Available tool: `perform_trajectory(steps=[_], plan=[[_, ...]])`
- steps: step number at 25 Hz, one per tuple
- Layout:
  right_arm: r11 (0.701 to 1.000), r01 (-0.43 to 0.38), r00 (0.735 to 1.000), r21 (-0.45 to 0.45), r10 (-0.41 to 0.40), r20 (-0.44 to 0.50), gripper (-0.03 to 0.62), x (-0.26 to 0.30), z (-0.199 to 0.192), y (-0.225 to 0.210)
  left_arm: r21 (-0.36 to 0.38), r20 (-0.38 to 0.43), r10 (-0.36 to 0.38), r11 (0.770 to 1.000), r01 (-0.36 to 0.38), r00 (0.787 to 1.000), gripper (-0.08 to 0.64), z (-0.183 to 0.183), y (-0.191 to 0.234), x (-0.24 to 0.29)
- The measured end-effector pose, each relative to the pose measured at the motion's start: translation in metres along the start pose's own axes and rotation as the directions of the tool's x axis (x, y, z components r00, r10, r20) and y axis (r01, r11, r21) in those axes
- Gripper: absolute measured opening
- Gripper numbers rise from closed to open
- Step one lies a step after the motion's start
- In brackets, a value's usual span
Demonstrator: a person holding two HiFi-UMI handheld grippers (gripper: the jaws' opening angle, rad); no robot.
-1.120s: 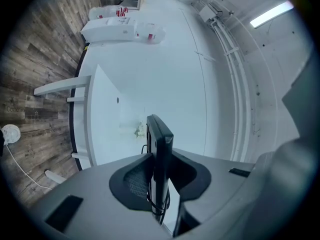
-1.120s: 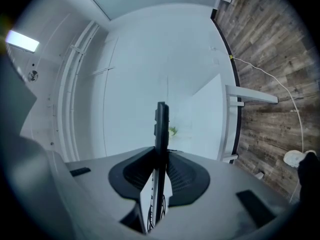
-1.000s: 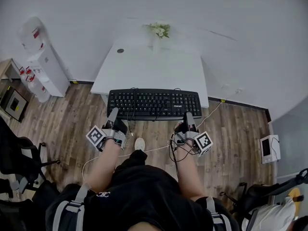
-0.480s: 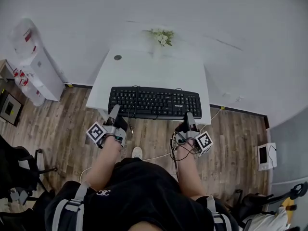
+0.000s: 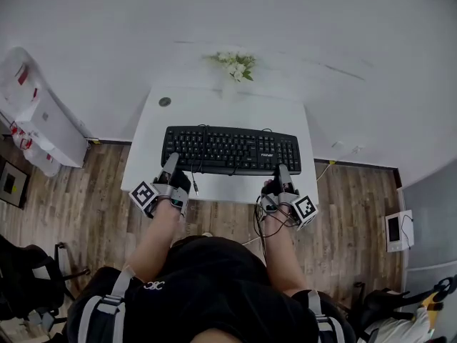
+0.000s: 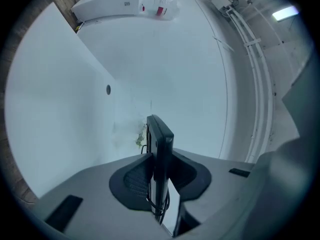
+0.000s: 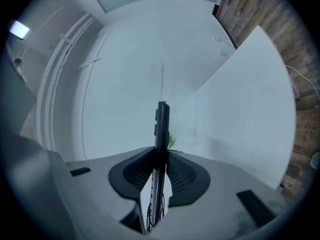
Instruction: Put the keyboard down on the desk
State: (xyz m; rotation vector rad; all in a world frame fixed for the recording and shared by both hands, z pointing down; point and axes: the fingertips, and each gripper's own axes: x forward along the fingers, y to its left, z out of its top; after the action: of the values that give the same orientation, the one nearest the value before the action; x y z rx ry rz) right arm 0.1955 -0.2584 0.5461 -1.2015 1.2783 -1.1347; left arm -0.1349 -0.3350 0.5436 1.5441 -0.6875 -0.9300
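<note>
The left gripper (image 5: 170, 168) and right gripper (image 5: 283, 174) are each clamping the near edge of the black keyboard (image 5: 230, 151), holding it level over the front half of the white desk (image 5: 214, 113).

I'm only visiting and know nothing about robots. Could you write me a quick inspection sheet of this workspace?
Surface: white desk, mostly bare; small round hole near its far left corner.
Job's things: black keyboard over the desk's near half; whether it rests there cannot be told.
Clutter: white flowers at the far edge.
Grippers: left claw and right claw each shut on the keyboard's near edge.
Cables: thin cord hangs by the left claw; wires loop beneath the right claw.
Surroundings: wood floor, white wall, white appliance at left.
</note>
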Motion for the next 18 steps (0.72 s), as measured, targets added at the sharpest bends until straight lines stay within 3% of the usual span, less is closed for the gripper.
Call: perform_trajectory(steps=[9, 18], plan=[[0.994, 0.098, 0.994, 0.038, -0.099, 0.038, 0.077, 0.045, 0.023, -0.045, -0.039, -0.032, 0.110, 0.993, -0.111, 0.993, 0.071, 0.003, 0.051, 0.051], [0.979, 0.203, 0.979, 0.026, -0.203, -0.023, 0.078, 0.094, 0.053, -0.096, -0.073, -0.005, 0.211, 0.975, -0.211, 0.977, 0.071, -0.001, 0.106, 0.090]])
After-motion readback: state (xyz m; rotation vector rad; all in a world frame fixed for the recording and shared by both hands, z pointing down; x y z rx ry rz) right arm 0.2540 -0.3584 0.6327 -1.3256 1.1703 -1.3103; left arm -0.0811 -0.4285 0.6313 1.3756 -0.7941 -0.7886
